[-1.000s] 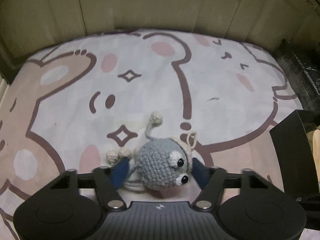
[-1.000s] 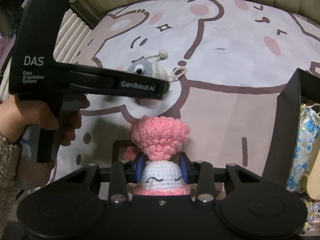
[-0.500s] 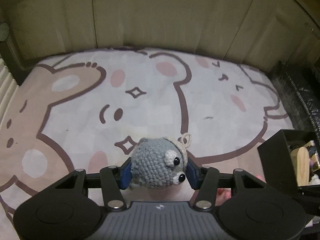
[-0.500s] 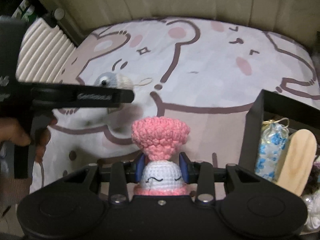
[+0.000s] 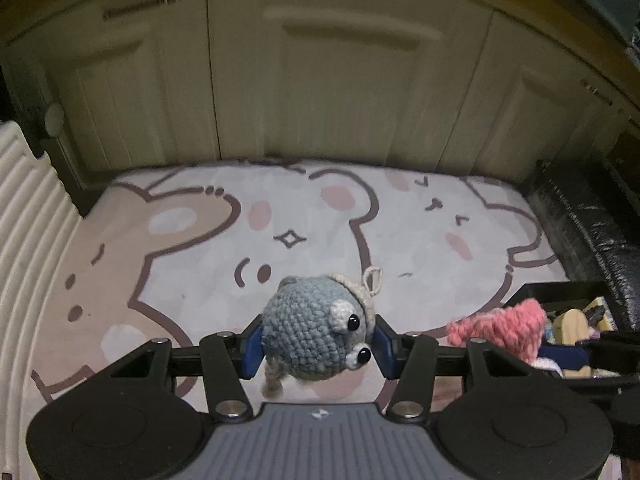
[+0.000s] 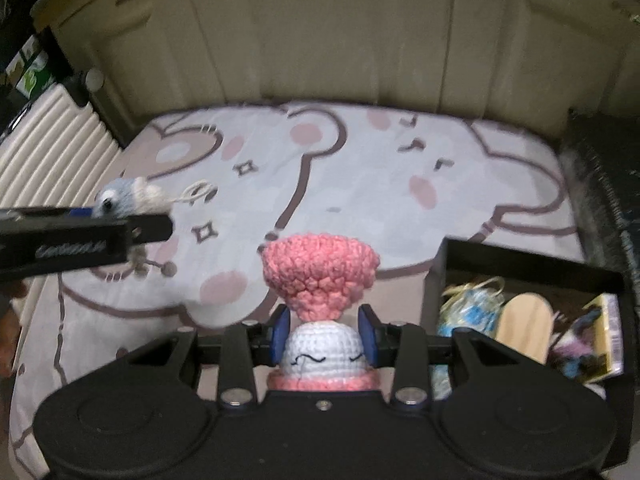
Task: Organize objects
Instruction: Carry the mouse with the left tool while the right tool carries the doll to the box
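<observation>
Left hand-held gripper: blue pads clamped on either side of a grey crocheted mouse, which hangs clear above the cartoon-print mat. Mouse faces the lower right of the view; two black bead eyes and a cream loop at its head are visible, and a grey strand dangles below the body.

Right hand-held gripper: pads closed on the white head of a pink-and-white crocheted doll. The pink flared top sticks up past the fingertips; a stitched sleeping face points toward the camera. Doll is also off the mat.

Black box sits at the right edge of the mat, just beside the right hand-held gripper. Inside: a blue-and-white wrapped bundle, a pale wooden paddle and a purple-dark item too blurred to identify.

In the right wrist view the left tool enters from the left edge with the mouse at its tip. Cream cabinet doors stand behind the mat; a ribbed white panel lies at its left.
</observation>
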A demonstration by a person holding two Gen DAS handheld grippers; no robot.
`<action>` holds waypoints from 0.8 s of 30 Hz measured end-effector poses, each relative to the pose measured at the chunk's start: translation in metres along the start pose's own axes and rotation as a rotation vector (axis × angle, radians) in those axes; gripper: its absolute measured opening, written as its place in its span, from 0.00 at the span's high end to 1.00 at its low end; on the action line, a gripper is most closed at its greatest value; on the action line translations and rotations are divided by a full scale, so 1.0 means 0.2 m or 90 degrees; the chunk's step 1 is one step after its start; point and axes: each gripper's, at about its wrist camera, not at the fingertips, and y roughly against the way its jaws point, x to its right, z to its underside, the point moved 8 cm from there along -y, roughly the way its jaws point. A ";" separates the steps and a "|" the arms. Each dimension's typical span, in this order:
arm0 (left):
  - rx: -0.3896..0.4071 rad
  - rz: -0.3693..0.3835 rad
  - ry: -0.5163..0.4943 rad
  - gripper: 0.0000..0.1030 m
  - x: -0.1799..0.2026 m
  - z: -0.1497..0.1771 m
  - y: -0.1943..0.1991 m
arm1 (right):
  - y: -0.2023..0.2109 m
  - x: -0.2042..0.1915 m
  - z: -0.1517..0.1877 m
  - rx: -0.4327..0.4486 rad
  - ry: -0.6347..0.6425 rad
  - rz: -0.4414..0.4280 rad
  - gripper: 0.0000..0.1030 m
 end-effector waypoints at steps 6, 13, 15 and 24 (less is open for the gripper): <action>0.028 0.001 0.004 0.48 0.00 -0.02 0.12 | 0.09 0.02 -0.05 0.039 -0.026 0.004 0.63; 0.051 -0.001 0.001 0.48 0.01 -0.01 0.22 | 0.18 0.03 -0.08 0.077 -0.043 0.010 0.63; 0.057 0.001 0.002 0.48 0.02 -0.01 0.24 | 0.20 0.03 -0.08 0.085 -0.046 0.013 0.63; 0.079 0.012 -0.012 0.48 0.10 -0.01 0.33 | 0.30 0.06 -0.11 0.129 -0.063 0.021 0.63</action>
